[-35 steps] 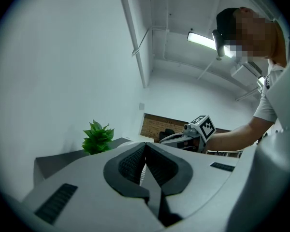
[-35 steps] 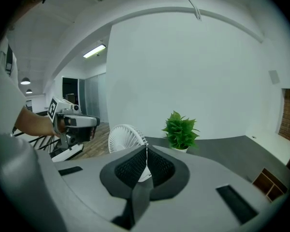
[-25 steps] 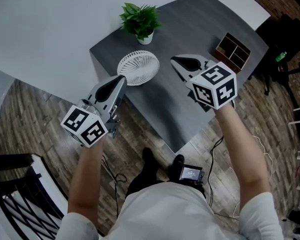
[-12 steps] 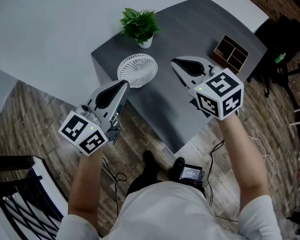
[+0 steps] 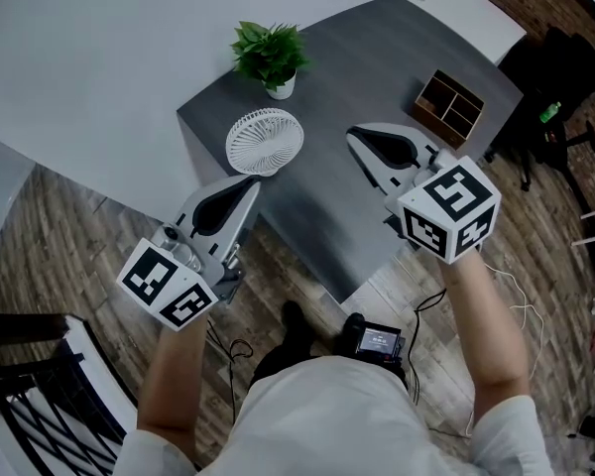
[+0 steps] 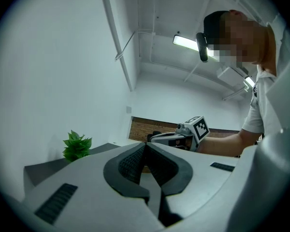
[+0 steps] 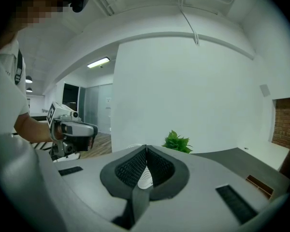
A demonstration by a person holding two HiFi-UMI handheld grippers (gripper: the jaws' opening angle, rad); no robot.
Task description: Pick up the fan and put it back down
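Here, the round white fan [image 5: 265,142], its grille of fine radial ribs facing up, lay flat on the matte dark-grey table [image 5: 367,58] just ahead of the left gripper [image 5: 252,182] and beside the right gripper [image 5: 355,135], whose ribbed black pads met on nothing.

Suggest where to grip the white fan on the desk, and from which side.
Pinch the fan by its round cage rim, probably from the near side. It appears to lie grille-up, so the rim is the thin edge; the potted plant crowds the far side. The left tongs are nearest.
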